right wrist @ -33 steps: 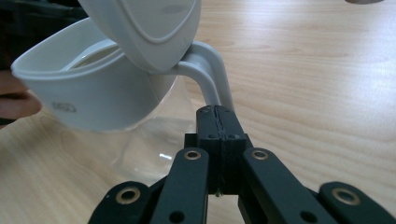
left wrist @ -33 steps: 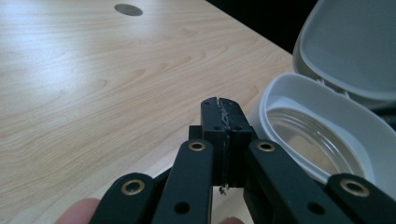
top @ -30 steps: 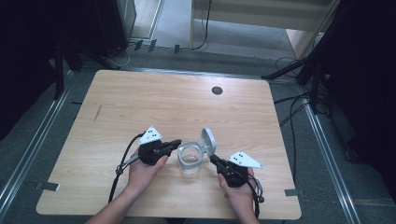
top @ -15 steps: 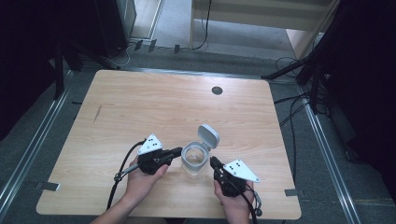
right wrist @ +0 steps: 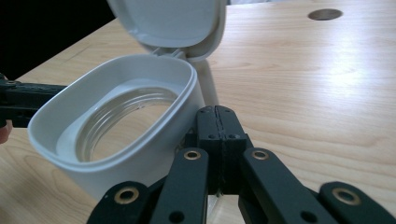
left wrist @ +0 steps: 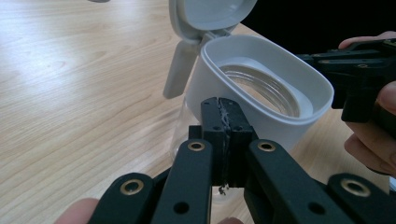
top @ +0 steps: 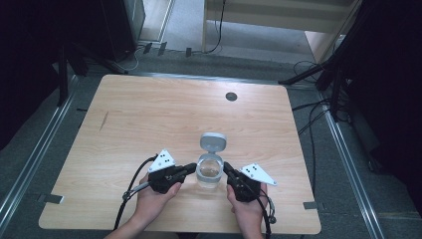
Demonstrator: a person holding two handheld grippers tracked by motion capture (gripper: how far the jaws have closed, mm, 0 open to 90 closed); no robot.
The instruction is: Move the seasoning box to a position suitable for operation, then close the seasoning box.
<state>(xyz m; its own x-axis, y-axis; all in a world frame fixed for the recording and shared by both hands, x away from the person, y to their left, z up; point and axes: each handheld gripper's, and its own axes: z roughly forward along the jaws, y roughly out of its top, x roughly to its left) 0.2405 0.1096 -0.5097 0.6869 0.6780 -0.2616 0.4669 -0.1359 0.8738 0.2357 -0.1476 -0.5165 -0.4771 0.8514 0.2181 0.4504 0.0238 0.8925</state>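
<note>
A clear glass jar (top: 210, 173) with a white plastic collar (left wrist: 261, 98) (right wrist: 116, 116) stands near the table's front edge, its hinged white lid (top: 213, 141) flipped open toward the far side. My left gripper (top: 191, 167) is shut, with its tips against the jar's left side (left wrist: 223, 107). On the other side, the right gripper (top: 227, 167) is shut too and presses its tips against the collar (right wrist: 217, 116). Nothing is held between either pair of jaws. The jar looks empty inside.
The wooden table (top: 149, 119) has a round cable hole (top: 231, 96) at the far middle. Black cables (top: 130, 189) trail from both grippers toward the front edge. Metal rails and dark stands flank the table.
Both grippers and the jar between them have slid toward the front edge of the table. The lid stays open.
</note>
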